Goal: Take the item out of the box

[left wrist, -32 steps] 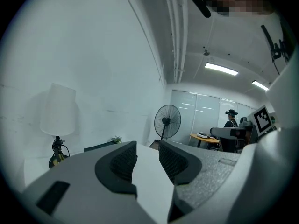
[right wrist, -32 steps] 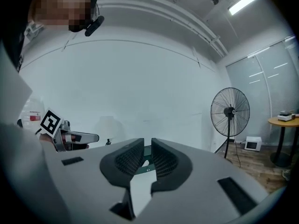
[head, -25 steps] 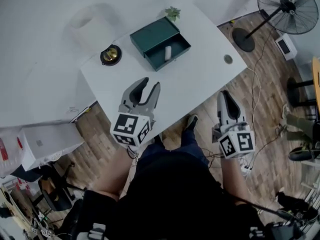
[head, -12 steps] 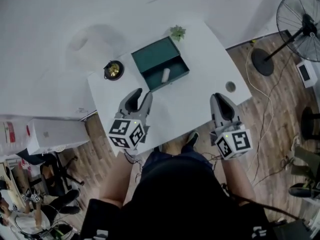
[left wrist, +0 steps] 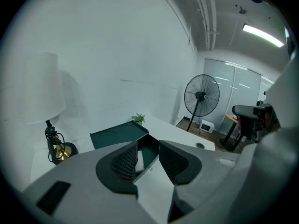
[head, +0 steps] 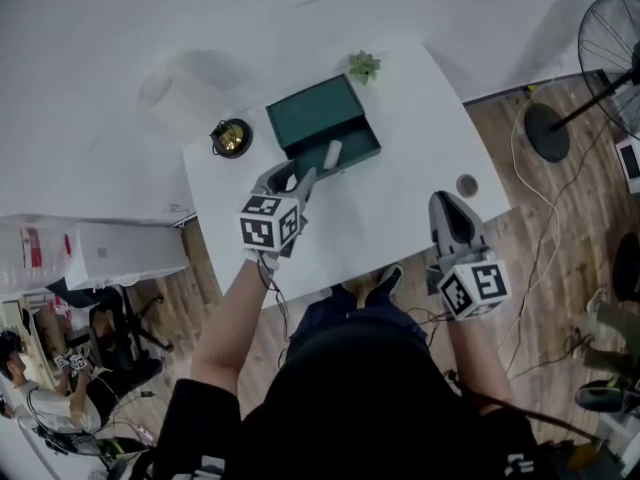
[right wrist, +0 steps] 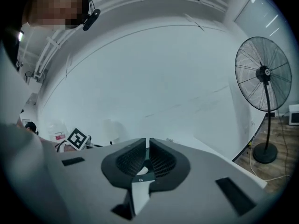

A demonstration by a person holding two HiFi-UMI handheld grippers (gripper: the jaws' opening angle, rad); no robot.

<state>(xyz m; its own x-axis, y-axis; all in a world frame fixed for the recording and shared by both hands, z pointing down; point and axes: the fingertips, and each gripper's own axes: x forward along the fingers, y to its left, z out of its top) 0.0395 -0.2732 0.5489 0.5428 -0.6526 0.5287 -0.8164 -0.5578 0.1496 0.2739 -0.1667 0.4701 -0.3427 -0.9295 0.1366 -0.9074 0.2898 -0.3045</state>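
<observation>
Setting: office-type workroom. Evidence: white desk (head: 400, 208) against a plain white wall, wood-plank floor (head: 545, 238), pedestal fan (left wrist: 201, 97), swivel office chair (left wrist: 247, 121), ceiling strip light (left wrist: 262, 35), glazed partition (left wrist: 233, 90) at the far end

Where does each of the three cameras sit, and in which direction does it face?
Head view: on the person's head, facing steeply down at the white table; forearms, torso, left hand-held gripper and right hand-held gripper show.
Left gripper view: on the left hand-held gripper, facing the green box along its open jaws.
Right gripper view: on the right hand-held gripper, facing the white wall over its shut jaws.
Shared: head and left gripper views both show the green box holding the white item.
</observation>
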